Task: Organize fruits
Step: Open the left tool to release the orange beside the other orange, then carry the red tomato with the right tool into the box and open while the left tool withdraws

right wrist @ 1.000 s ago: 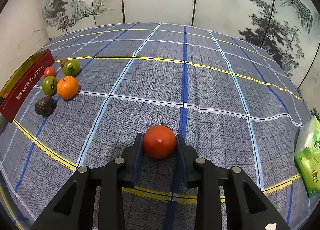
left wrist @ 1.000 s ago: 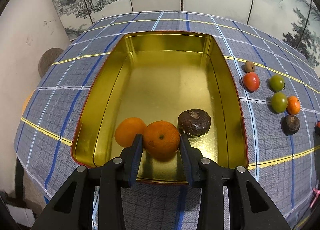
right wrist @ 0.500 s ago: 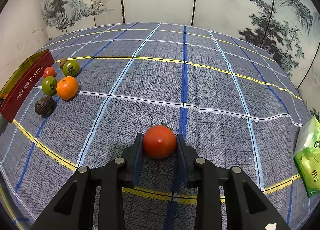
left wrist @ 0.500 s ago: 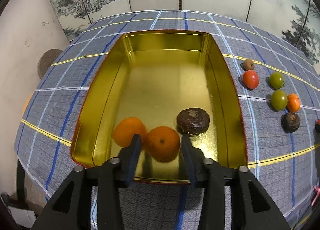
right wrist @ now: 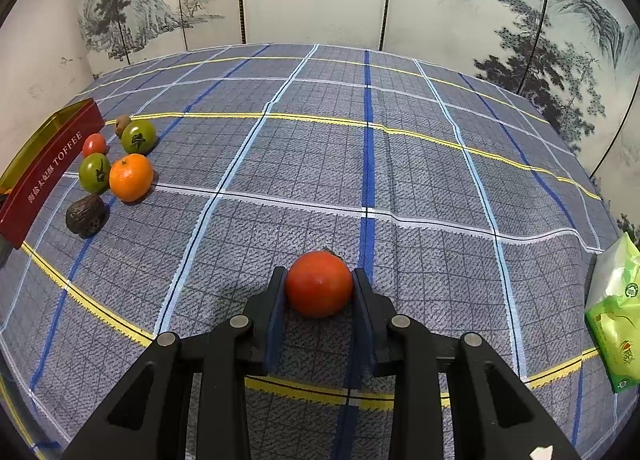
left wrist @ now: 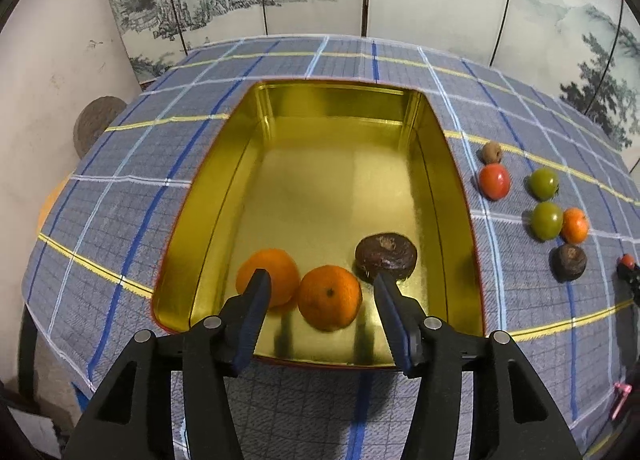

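Left gripper (left wrist: 322, 292) wide open over the gold tin (left wrist: 452, 180); right gripper (right wrist: 319, 288) holds a red tomato (right wrist: 319, 284).

In the left view an orange (left wrist: 330, 297) lies free between the spread jaws, near the tin's lower edge, beside a second orange (left wrist: 267, 276) and a dark brown fruit (left wrist: 386, 256); the tin's upper half is bare. In the right view the checked cloth (right wrist: 400, 164) is open at centre, loose fruits at the left near the tin's red wall (right wrist: 52, 164).
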Tool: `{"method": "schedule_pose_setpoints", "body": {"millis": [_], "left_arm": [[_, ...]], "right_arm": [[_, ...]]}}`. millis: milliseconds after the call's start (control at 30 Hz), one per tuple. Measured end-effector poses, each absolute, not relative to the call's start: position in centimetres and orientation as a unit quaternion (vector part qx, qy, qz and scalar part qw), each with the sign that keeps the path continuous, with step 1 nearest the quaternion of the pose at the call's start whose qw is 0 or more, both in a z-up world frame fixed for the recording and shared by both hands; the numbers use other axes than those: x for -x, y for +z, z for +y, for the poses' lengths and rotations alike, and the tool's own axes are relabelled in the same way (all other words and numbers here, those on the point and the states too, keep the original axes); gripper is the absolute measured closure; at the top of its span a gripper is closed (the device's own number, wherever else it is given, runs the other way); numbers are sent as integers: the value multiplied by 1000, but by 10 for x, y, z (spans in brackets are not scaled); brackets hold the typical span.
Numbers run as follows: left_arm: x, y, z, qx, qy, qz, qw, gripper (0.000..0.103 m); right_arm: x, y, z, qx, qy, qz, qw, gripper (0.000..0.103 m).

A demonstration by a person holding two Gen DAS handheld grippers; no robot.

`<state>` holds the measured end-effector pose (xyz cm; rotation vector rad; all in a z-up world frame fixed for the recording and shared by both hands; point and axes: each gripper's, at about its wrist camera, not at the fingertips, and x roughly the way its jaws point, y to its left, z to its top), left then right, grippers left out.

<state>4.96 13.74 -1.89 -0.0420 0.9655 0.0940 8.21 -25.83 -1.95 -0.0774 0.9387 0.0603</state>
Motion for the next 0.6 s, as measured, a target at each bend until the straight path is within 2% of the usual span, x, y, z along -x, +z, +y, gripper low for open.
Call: {"method": "schedule_pose_setpoints", "body": {"millis": [300, 500, 600], "left_arm": [[-33, 2, 148, 40, 62, 424, 903, 43], [-16, 15, 156, 42, 76, 403, 911, 35], [-8, 18, 160, 41, 80, 399, 912, 34]], "right_arm": [[-85, -5, -244, 36, 30, 443, 895, 74], [-87, 22, -204, 42, 78, 416, 905, 74], [-89, 34, -174, 47, 114, 402, 907, 74]]}}
